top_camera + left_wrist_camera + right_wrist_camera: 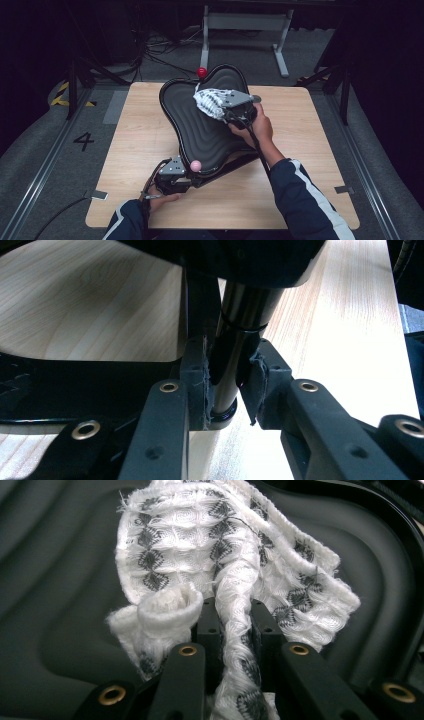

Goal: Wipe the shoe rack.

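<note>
A black contoured chair seat [202,132] stands tilted on the wooden table [310,150], with its ridged face toward me. My left gripper [189,175] sits at the seat's lower end. In the left gripper view, that gripper [227,385] is shut on a dark metal post [237,325] under the seat. My right gripper [224,107] is shut on a white cloth with a grey diamond pattern [211,101] and holds it against the seat's upper face. The right gripper view has the bunched cloth [200,545] pinched in the right gripper [235,625], over the ridged seat [60,580].
A red ball [201,72] shows at the seat's top edge and a pink ball [195,165] at its lower edge. Bare tabletop lies left and right of the seat. Beyond the table stand a grey metal frame [245,22] and floor cables [155,50].
</note>
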### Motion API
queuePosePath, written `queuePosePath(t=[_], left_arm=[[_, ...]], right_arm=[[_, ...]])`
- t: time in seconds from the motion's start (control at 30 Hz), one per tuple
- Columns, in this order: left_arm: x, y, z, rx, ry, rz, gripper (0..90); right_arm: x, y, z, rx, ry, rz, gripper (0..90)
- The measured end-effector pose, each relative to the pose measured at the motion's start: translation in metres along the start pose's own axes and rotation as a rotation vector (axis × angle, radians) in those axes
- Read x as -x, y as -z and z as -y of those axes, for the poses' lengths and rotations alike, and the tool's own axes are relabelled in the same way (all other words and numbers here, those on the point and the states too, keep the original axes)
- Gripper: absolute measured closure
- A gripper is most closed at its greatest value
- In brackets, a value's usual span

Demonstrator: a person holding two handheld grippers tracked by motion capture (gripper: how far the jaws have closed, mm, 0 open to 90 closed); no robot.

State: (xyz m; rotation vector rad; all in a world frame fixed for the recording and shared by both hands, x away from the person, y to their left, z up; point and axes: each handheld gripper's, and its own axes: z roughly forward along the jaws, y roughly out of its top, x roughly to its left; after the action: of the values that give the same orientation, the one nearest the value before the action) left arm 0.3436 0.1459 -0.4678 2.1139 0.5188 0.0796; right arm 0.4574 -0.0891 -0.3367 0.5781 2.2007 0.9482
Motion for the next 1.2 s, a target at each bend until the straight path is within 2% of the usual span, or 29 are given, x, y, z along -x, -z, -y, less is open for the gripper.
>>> queuePosePath(t=[0.13,0.3,0.33,0.37,0.43,0.47,0.53,0.63,0.87,1.0,1.07,1.17,1.2], left_arm=[[0.000,0.000,-0.001,-0.007,-0.002,-0.003,72.2],[0.000,0.000,0.000,-0.007,-0.003,-0.006,72.3],[0.000,0.000,0.000,-0.007,-0.003,-0.006,72.3],[0.001,-0.001,0.000,-0.005,-0.002,-0.009,72.3],[0.001,-0.001,0.000,-0.005,-0.002,-0.009,72.3],[0.001,0.000,0.000,-0.004,-0.001,-0.010,72.3],[0.001,0.000,0.000,-0.006,0.000,-0.011,72.3],[0.001,0.000,0.000,-0.004,0.000,-0.010,72.3],[0.000,-0.001,0.001,0.002,0.010,-0.004,72.1],[0.000,-0.001,0.000,0.001,0.008,-0.003,72.1],[0.000,-0.001,0.000,-0.002,-0.002,-0.006,72.2],[0.000,-0.001,0.000,0.001,0.005,-0.005,72.2],[0.000,-0.001,0.000,0.002,0.008,-0.005,72.1]], right_arm=[[-0.019,-0.001,-0.009,0.014,0.051,-0.033,79.5],[-0.045,-0.001,-0.020,0.040,0.093,-0.103,79.5],[-0.045,-0.001,-0.020,0.040,0.093,-0.103,79.5],[-0.054,-0.001,-0.023,0.042,0.121,-0.103,79.5],[-0.056,0.000,-0.025,0.038,0.133,-0.097,79.5],[-0.053,-0.001,-0.024,0.041,0.111,-0.113,79.5],[-0.051,-0.001,-0.023,0.044,0.097,-0.122,79.5],[-0.040,-0.002,-0.019,0.040,0.053,-0.118,79.5],[-0.010,-0.001,-0.005,0.007,-0.011,-0.052,79.5],[0.008,0.000,0.005,-0.018,-0.031,-0.006,79.5],[0.020,0.001,0.011,-0.027,-0.071,0.001,79.5],[0.034,0.003,0.020,-0.041,-0.113,0.014,79.5],[0.037,0.003,0.023,-0.054,-0.118,0.035,79.5]])
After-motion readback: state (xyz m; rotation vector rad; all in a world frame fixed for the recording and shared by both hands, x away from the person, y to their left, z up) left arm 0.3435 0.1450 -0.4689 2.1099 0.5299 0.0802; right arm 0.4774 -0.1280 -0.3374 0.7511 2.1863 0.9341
